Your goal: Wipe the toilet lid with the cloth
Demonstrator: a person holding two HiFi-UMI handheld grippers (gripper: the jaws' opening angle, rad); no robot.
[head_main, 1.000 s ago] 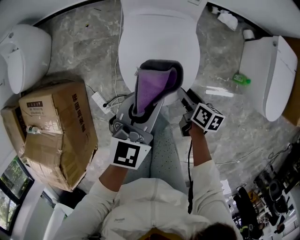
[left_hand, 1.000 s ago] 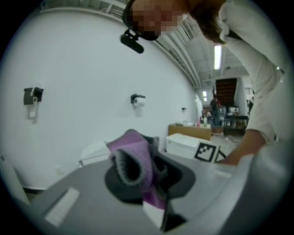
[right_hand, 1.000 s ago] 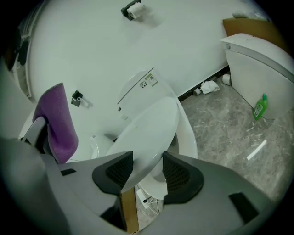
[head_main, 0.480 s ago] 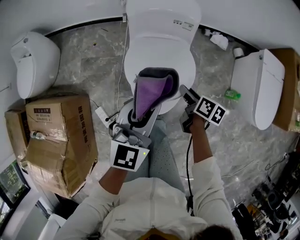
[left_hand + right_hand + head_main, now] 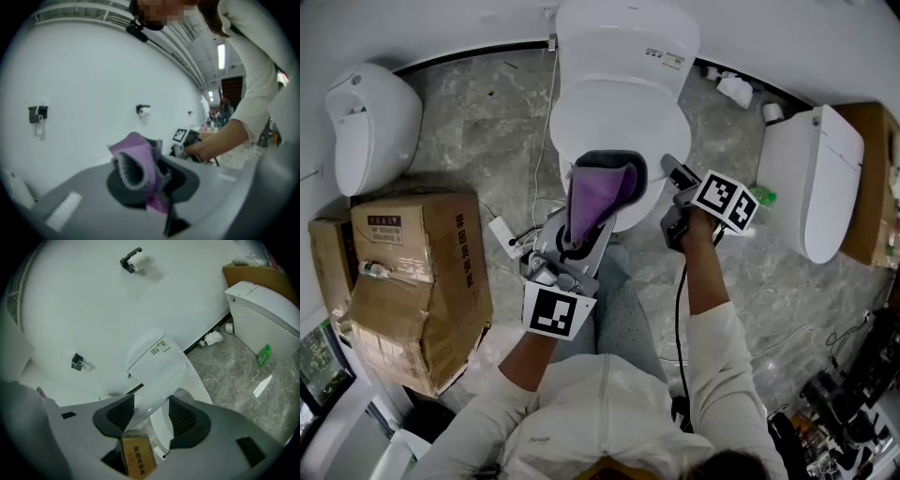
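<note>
The purple cloth is pinched in the left gripper, whose jaws are clamped on a bunched fold of it, and it hangs over the front part of the closed toilet lid; from here I can't tell whether it is touching the lid. The right gripper sits just off the lid's front right edge with its jaws opening and nothing between them, only the toilet beyond.

What worries me is how scrunched the cloth is. If it goes down like that, I'd guess only a small patch would wipe, and the hard jaw tips might scrape the plastic. A firm drag could also tug the fold out of the grip. The open right gripper is close enough to knock the rim.

Compared with a second ago, both grippers have come up, the right one more so, moving alongside the lid with wider jaws. The cloth is still in the same grip, and more of the toilet's back now shows
</note>
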